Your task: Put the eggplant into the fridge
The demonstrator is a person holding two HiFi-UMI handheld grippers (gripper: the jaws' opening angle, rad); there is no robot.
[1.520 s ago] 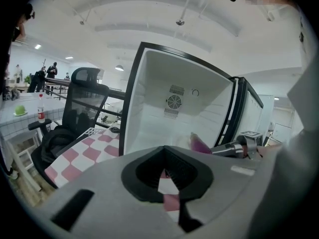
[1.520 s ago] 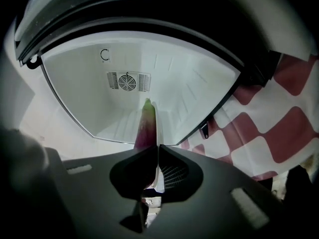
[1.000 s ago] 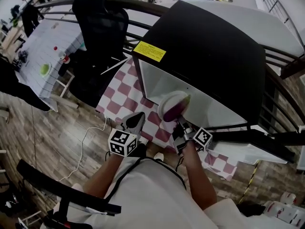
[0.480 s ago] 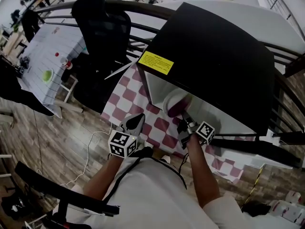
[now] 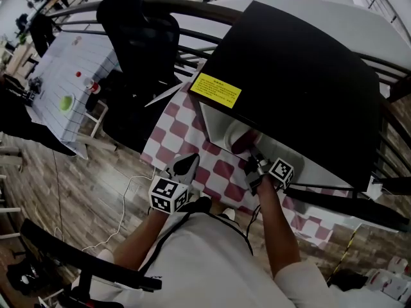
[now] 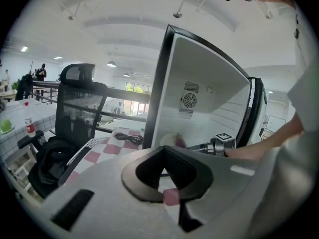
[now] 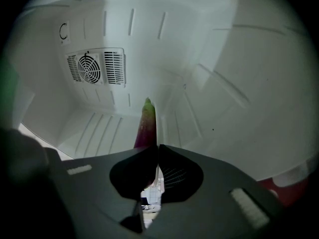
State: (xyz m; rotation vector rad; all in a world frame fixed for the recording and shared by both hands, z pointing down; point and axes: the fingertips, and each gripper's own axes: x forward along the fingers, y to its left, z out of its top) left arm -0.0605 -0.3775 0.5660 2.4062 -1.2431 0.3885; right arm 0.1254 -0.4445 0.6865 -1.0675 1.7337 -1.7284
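Observation:
The black fridge stands open on a checked cloth, and its white inside fills the right gripper view. The eggplant, purple with a green tip, points toward the back wall from my right gripper, which is shut on it. From above, the eggplant is partly under the fridge's top edge, and the right gripper is at the opening. The left gripper view shows the eggplant just inside the cabinet. My left gripper hangs shut and holds nothing, outside the fridge at its left front corner.
A fan vent sits on the fridge's back wall. A yellow label marks the top front edge. A black cable lies on the checked cloth. A black office chair and a railing stand behind the table.
My right gripper has carried the eggplant deeper into the fridge and lower, so more of it is hidden under the top edge. The left gripper has shifted a little toward the fridge.

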